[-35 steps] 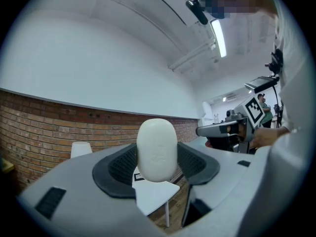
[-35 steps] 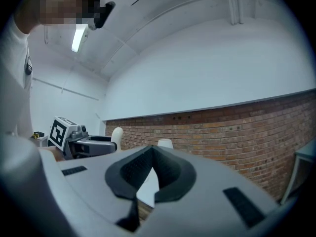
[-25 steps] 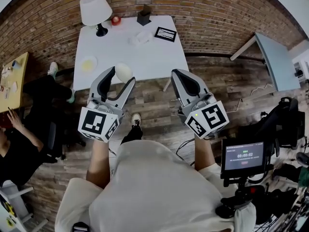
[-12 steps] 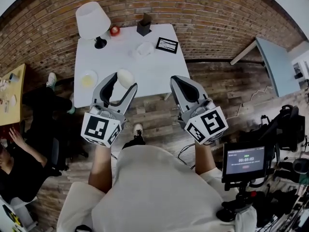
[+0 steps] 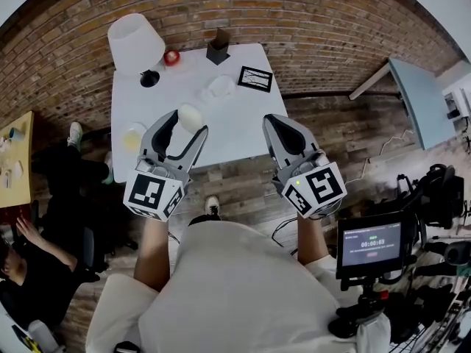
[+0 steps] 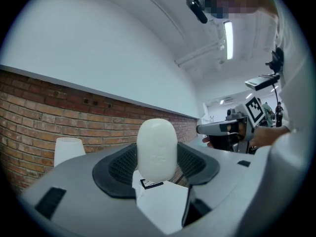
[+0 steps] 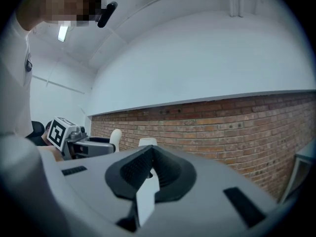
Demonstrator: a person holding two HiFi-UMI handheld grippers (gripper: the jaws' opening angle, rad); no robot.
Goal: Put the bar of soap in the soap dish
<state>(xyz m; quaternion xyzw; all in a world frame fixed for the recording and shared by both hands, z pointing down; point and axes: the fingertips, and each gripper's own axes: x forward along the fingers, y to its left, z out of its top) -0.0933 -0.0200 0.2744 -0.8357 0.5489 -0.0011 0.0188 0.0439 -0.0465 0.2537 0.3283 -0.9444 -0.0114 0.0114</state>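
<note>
- Left tool [image 5: 187, 123] is clamped on the white oval bar of soap [image 6: 157, 147], held in the air over the near edge of the white rectangular counter [image 5: 243, 127].
- Right tool [image 5: 276, 122]: jaws together, empty, by the near right corner.
- Pale translucent dish [image 5: 219, 87] mid-counter is probably the target.
- Centre the soap over the dish, lower until it seats, then release. The bar is likely slick, so don't drop it.

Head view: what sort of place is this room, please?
Probably a recording studio or lab rather than a home: a red brick wall, a wooden plank floor, one white square table, and a small black monitor showing a timer amid dark equipment.
</note>
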